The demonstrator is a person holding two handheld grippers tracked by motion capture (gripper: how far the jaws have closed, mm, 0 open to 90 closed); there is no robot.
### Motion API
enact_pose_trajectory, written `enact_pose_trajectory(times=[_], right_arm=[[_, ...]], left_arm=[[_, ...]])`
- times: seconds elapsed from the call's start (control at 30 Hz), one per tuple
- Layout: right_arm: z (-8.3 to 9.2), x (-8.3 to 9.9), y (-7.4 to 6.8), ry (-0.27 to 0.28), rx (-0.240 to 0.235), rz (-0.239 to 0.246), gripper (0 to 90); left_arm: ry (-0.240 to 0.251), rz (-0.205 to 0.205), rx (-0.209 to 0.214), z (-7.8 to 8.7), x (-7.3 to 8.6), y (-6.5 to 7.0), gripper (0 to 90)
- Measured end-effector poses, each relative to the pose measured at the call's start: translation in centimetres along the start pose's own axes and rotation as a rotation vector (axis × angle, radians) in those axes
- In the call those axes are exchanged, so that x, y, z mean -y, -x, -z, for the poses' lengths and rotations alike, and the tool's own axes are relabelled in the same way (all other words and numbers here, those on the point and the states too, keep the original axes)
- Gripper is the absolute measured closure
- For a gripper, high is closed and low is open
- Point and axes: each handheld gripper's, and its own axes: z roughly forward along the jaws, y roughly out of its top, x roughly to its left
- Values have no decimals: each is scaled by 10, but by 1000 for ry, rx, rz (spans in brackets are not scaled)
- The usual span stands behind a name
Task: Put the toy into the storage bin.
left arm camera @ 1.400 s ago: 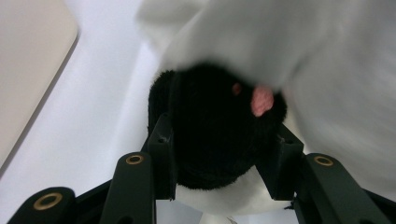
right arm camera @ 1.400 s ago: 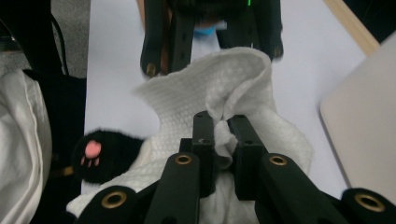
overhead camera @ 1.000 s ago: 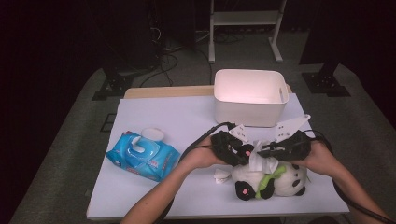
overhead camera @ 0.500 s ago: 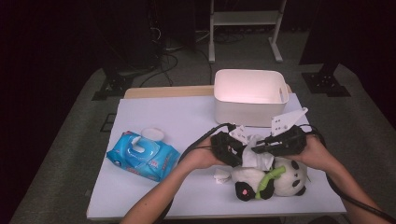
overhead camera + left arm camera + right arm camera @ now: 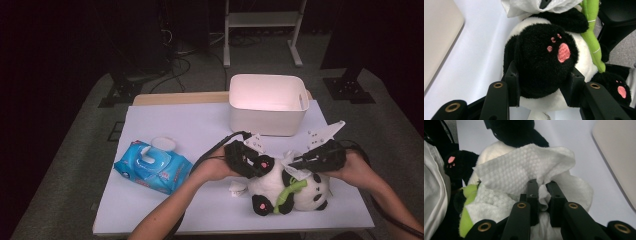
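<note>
A black-and-white panda plush (image 5: 305, 192) lies on the white table near its front right, a green bamboo stalk (image 5: 289, 190) across its belly. My left gripper (image 5: 257, 165) is shut on one black paw (image 5: 544, 57) with pink pads, its jaws squeezing the paw from both sides at the left gripper (image 5: 543, 83) tips. My right gripper (image 5: 296, 164) is shut on a white wet wipe (image 5: 519, 172), and the wipe lies pressed on the panda's white body. The wipe bunches between the right gripper (image 5: 543, 187) jaws. The bamboo stalk (image 5: 594, 37) runs beside the paw.
A white bin (image 5: 267, 102) stands at the table's back right. A blue wipes pack (image 5: 152, 167) with its round lid (image 5: 162, 143) flipped up lies at the left. A small crumpled white piece (image 5: 236, 189) sits beside the panda. The table's front edge is close below the plush.
The right gripper has shifted with the wipe across the panda's body, lately toward the right and slightly lower. The left gripper and the paw have kept still.
</note>
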Motion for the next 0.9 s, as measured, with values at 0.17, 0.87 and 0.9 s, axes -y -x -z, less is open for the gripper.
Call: enact_pose_trajectory(times=[0.17, 0.87, 0.9], right_arm=[[-8, -19, -11, 70, -60, 42, 812], [9, 7, 3, 37, 14, -17, 808], [9, 6, 2, 33, 14, -16, 808]], left_arm=[[-3, 0, -12, 0, -3, 0, 566], [5, -6, -10, 7, 1, -1, 574], [5, -6, -10, 7, 1, -1, 574]])
